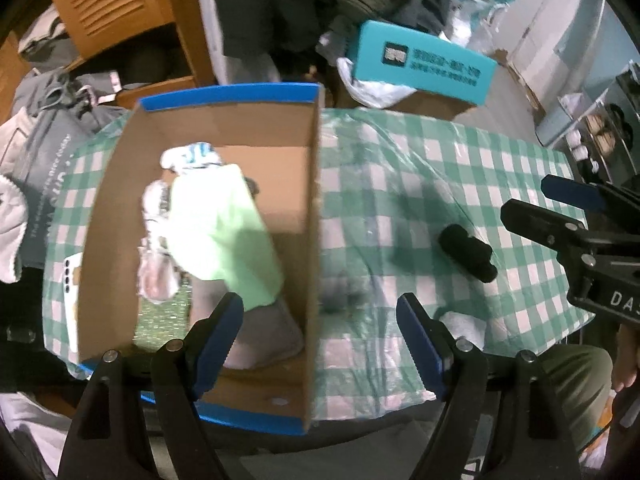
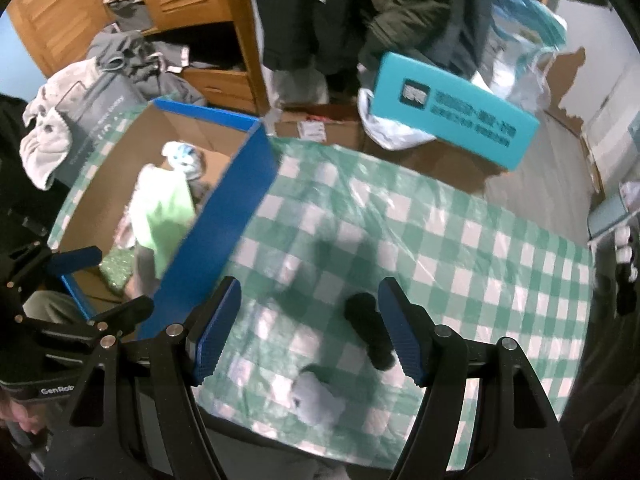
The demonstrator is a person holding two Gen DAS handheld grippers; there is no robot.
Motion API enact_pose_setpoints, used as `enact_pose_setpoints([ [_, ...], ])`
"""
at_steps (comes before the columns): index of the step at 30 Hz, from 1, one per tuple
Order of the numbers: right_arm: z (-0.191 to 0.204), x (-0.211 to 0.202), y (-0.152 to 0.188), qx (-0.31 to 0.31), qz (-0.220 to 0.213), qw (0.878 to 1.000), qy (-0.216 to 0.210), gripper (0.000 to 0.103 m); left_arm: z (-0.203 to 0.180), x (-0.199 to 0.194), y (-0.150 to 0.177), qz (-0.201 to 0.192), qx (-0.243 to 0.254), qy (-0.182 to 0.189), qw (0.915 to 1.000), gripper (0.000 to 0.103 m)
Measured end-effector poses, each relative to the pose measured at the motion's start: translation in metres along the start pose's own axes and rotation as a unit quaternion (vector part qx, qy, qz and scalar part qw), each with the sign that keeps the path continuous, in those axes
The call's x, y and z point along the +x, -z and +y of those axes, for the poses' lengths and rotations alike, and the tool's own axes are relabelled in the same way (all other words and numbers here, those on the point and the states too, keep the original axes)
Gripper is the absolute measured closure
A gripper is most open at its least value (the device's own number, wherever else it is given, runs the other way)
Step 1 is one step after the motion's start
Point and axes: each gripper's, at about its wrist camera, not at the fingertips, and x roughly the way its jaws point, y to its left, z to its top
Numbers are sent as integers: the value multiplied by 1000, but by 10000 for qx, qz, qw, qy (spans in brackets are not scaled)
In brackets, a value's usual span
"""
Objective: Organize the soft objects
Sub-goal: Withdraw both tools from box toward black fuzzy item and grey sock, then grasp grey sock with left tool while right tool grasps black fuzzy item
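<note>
From the left wrist view, the left gripper hangs over the near right wall of the cardboard box, fingers spread wide with nothing between them. Inside the box lie a pale green cloth, a grey sock and other bundled soft pieces. To the right on the green checked tablecloth lies a rolled black sock, with the right gripper beyond it at the right edge. From the right wrist view, the right gripper points down at the cloth, fingers apart and empty; the black sock lies just inside its right finger, and a grey-blue soft piece sits nearer. Packing seems partly done, with these two left outside. The next move probably calls for centring over the black sock, lowering and closing.
</note>
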Motion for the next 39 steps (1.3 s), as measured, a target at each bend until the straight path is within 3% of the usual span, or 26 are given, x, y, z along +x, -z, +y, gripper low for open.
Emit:
enact_pose_setpoints([
  [18, -73, 69, 35, 493, 517, 9973, -182, 32, -64, 56, 0, 461, 328, 73, 9984, 22],
  [26, -80, 105, 43, 272, 790, 9956, -419, 32, -83, 85, 26, 771, -351, 302, 9959, 21],
  [35, -76, 136, 48, -191, 993, 9935, -515, 32, -86, 111, 56, 1072, -1477, 523, 9818, 21],
  [39, -76, 146, 52, -286, 1016, 9930, -531, 32, -83, 112, 61, 1053, -1681, 500, 9789, 17],
])
